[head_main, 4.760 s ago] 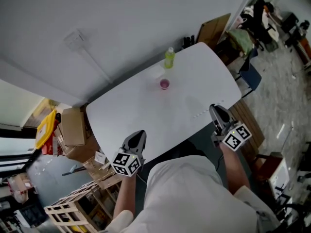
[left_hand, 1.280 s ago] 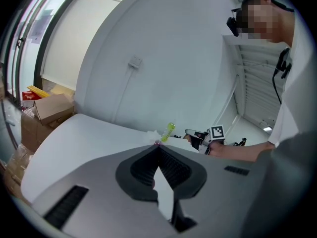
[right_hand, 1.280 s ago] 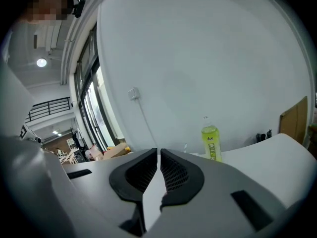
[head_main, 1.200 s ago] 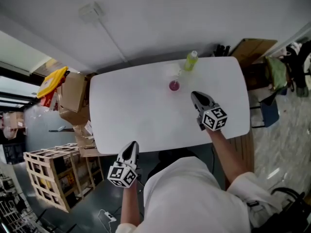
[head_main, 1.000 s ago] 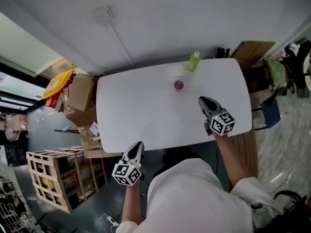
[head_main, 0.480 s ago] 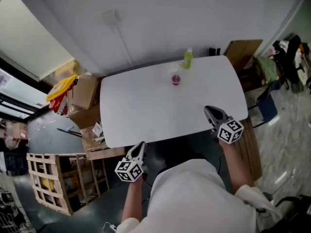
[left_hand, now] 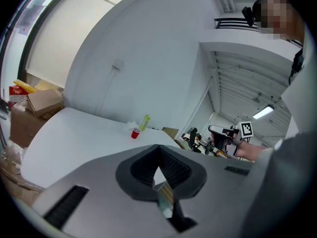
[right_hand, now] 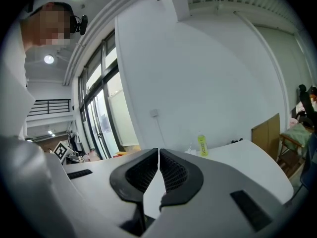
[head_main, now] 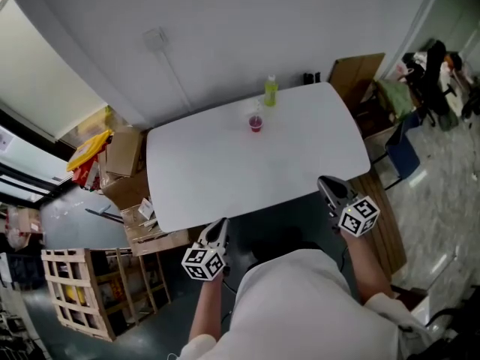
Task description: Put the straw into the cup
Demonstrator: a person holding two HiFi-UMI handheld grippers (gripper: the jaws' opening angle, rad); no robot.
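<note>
A small red cup (head_main: 256, 124) stands at the far side of the white table (head_main: 217, 171), with a green bottle (head_main: 270, 91) just behind it. In the left gripper view the red cup (left_hand: 135, 133) and the bottle (left_hand: 145, 122) show far off. The straw is too small to make out. My left gripper (head_main: 220, 228) hangs off the table's near edge, shut and empty. My right gripper (head_main: 325, 181) is at the near right corner, also shut with nothing in it. In their own views the left gripper (left_hand: 158, 148) and the right gripper (right_hand: 158, 150) have their jaws touching.
Cardboard boxes (head_main: 124, 152) and a wooden crate (head_main: 75, 291) stand left of the table. A brown board (head_main: 356, 70) and a blue chair (head_main: 397, 154) are at the right. A wall runs behind the table. A clear crumpled wrapper (left_hand: 131, 125) lies by the cup.
My right gripper has drawn back from over the table near the cup to the near right corner. The left gripper stays below the near edge. The view has pulled back.
</note>
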